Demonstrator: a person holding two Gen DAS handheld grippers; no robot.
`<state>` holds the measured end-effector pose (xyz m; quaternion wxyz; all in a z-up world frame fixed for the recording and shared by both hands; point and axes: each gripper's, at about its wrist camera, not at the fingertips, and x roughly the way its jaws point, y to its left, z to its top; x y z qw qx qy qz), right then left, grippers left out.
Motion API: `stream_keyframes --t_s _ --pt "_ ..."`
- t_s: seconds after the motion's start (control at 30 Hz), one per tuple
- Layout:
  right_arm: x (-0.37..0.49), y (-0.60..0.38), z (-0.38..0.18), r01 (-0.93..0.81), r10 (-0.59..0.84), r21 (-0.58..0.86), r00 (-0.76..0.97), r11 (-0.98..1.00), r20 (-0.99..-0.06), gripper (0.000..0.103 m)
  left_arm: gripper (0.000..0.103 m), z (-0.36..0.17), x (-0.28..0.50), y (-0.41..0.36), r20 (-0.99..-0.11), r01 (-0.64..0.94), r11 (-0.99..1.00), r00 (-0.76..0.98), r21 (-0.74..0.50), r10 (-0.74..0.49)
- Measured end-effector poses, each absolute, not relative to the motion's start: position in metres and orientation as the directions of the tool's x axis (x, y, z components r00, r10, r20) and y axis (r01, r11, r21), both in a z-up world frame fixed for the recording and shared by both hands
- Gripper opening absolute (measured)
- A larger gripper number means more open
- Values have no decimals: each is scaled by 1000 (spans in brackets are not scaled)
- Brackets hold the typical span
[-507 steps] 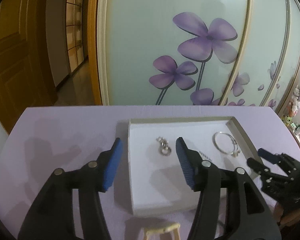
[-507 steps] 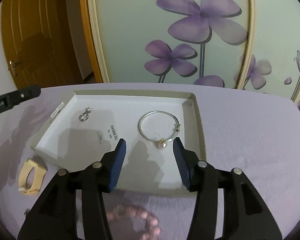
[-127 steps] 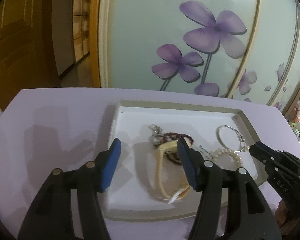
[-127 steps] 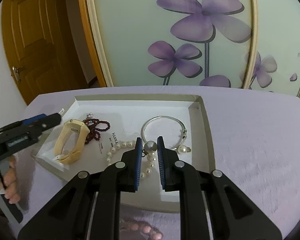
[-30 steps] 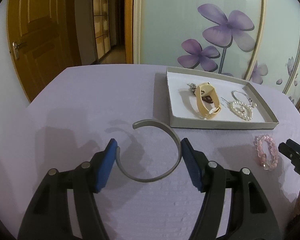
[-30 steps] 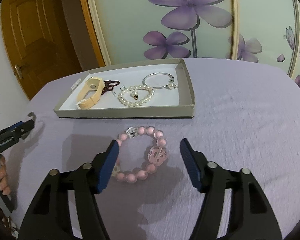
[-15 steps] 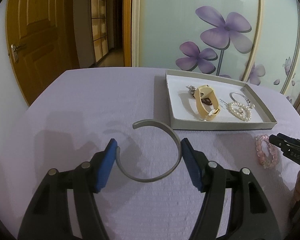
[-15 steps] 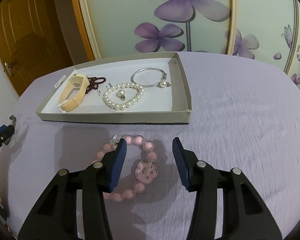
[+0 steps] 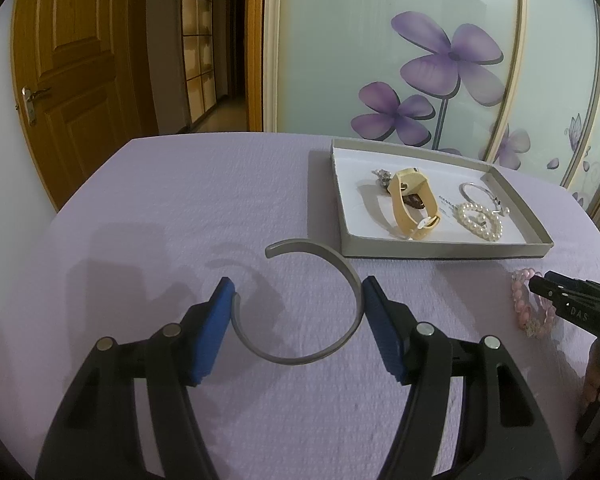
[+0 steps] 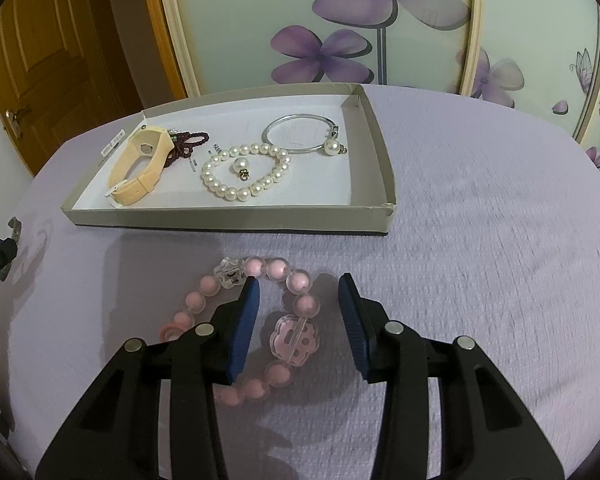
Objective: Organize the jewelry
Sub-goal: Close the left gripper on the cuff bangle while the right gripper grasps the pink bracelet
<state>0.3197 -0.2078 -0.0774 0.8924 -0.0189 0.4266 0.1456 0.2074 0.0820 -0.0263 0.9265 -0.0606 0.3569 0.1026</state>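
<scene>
the left gripper (image 9: 298, 300) has its fingers wide apart around the grey open cuff (image 9: 300, 304) on the bench (image 9: 180, 208), pads about touching it; the right gripper (image 10: 300, 308), also open, straddles part of the pink bead bracelet (image 10: 296, 336). four or five pieces already lie in the tray (image 10: 228, 216); these two remain. the bracelet's near-left beads are hidden behind a finger

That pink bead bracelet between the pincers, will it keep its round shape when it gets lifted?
Probably not. The pink bead bracelet looks strung, lying in an uneven loop, so it would likely sag from the right gripper. Its smooth round beads might slip between the pads; the flat flower charm seems an easier hold.
</scene>
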Motion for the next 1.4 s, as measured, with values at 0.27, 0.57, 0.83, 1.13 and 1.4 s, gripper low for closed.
stream_keyframes --t_s 0.27,0.57,0.83,1.13,1.4 --pt "323 -205 -78 -278 233 75 594 958 -770 43 65 -26 206 82 -676 -235 971 722 -38 148" --pt "324 -203 -78 -280 228 67 594 958 -771 43 65 -22 207 85 -672 -253 967 723 -39 162" --pt "321 -203 -79 -288 216 45 596 957 -773 34 65 -20 206 85 -671 -254 966 724 -42 161" --pt "296 -212 -74 -345 280 88 558 934 -781 14 65 -11 198 82 -663 -247 968 733 -49 153" --pt "267 -220 -12 -383 355 113 652 917 -670 14 65 1 191 81 -641 -242 969 753 -60 148"
